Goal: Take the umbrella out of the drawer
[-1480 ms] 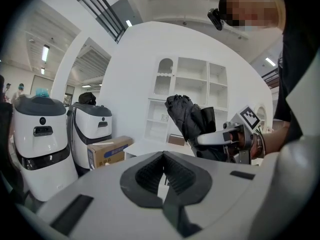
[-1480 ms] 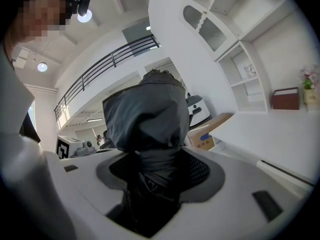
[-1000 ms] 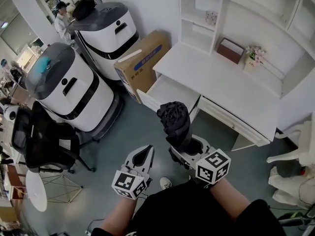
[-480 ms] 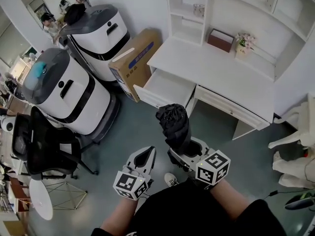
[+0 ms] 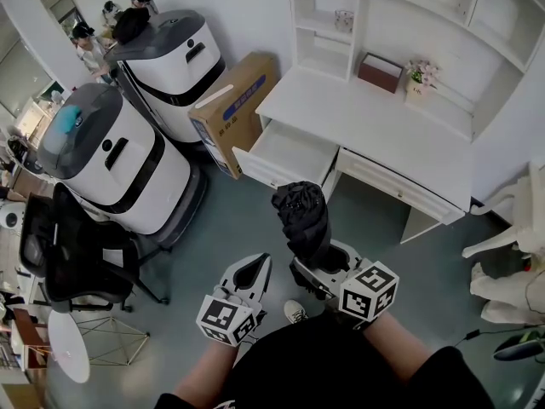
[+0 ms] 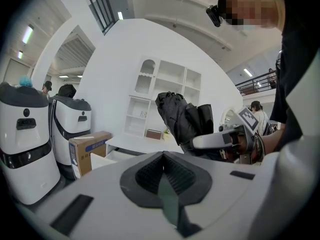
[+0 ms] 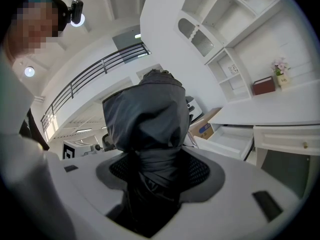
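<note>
Item 1, right gripper [image 5: 332, 264]: I read its jaws as clamped on the folded black umbrella [image 5: 303, 216], pressing it from both sides low on the bundle. In the right gripper view the dark fabric fills the whole gap between the jaws.

Item 2, umbrella: I see it standing up out of the right gripper, with its bunched top well above the jaws and leaning slightly to the left gripper's side. It is clear of the drawer and touches nothing but the jaws.

Item 3, left gripper [image 5: 248, 274]: I read its jaws as closed together with nothing between them. It sits just beside the right gripper, on the left and slightly nearer to me. In its own view I see the umbrella ahead and to the right, apart from its tips.

Item 4, drawer [image 5: 271, 174]: I note it pulled out of the white desk [image 5: 375, 130], ahead of the right gripper and beyond the umbrella's top. Its white inside is bare.

Item 5, desk top: a brown box [image 5: 380, 71] and a small flower pot [image 5: 419, 83] stand at the back, far ahead of the right gripper.

Item 6, cardboard box [image 5: 234, 109]: it sits just left of the drawer, ahead of the left gripper.

Item 7, two white-and-grey machines [image 5: 119, 164]: they stand further left of the left gripper, with a black office chair [image 5: 81, 254] nearer.
</note>
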